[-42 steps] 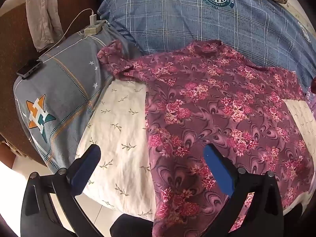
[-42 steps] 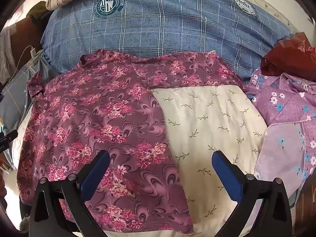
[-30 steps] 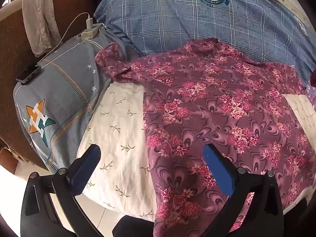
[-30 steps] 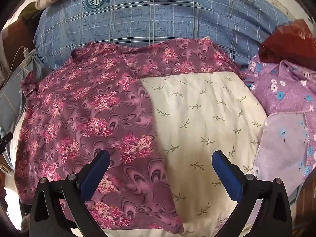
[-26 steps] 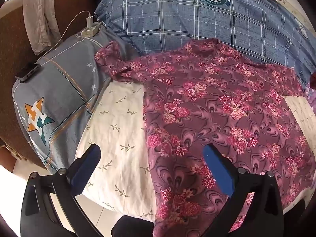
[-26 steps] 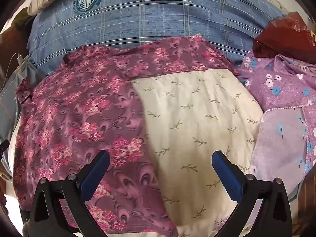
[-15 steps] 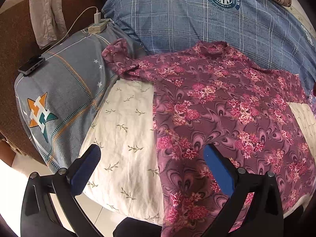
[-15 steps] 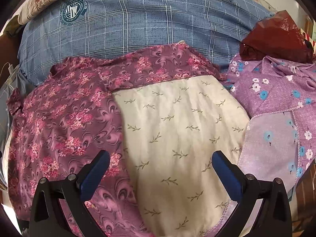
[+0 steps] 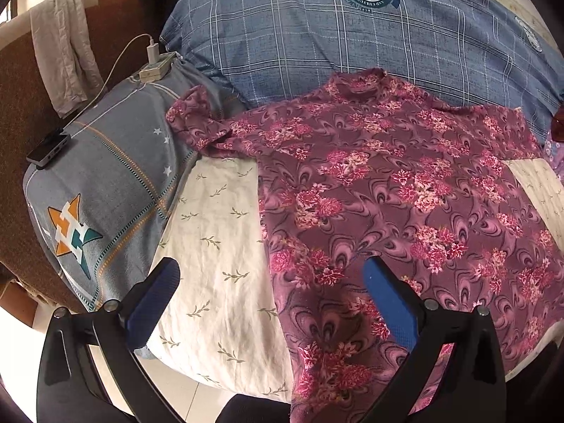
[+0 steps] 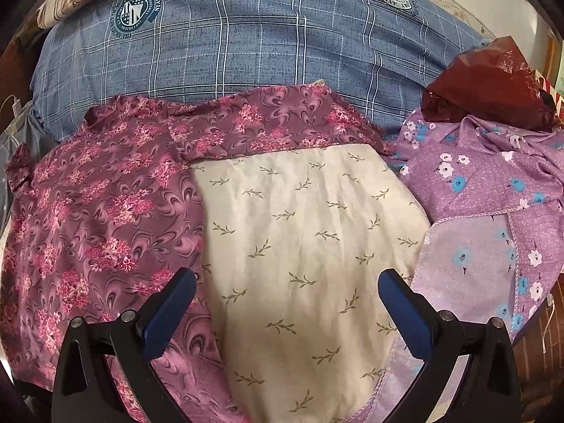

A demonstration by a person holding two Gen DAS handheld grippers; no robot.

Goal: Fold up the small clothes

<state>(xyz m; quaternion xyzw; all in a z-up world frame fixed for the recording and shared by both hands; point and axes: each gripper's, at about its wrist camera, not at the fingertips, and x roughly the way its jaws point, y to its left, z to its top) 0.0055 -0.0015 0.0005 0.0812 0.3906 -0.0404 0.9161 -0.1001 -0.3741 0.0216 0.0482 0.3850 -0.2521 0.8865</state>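
I see both of my grippers above the bed, and each one holds nothing. The left gripper [image 9: 269, 290] has its jaws wide apart; one blue pad [image 9: 155, 303] is over the cream sheet [image 9: 218, 225], the other is over the lower part of the maroon floral shirt [image 9: 405, 190]. The right gripper [image 10: 287, 303] is also spread wide and empty, with its left pad above the edge of the shirt [image 10: 98, 211] and its right pad near the border between the sheet [image 10: 299, 232] and a lilac flowered garment [image 10: 493, 190].

The shirt lies flat and unfolded on the sheet. Its collar points to the big blue checked pillow [image 9: 317, 31], and one sleeve reaches onto the grey-blue pillow with the star emblem [image 9: 105, 169]. In the right wrist view the other sleeve lies across the top of the sheet, touching the blue pillow [image 10: 246, 46].

The lilac garment is crumpled at the right side of the sheet, and a dark red plastic bag [image 10: 486, 81] sits on top of its far part.

On the grey-blue pillow I see a white charger block [image 9: 155, 67] with a cable, and a dark phone [image 9: 47, 148] near the pillow's edge. A grey cloth [image 9: 67, 70] hangs over the brown headboard [image 9: 21, 81].
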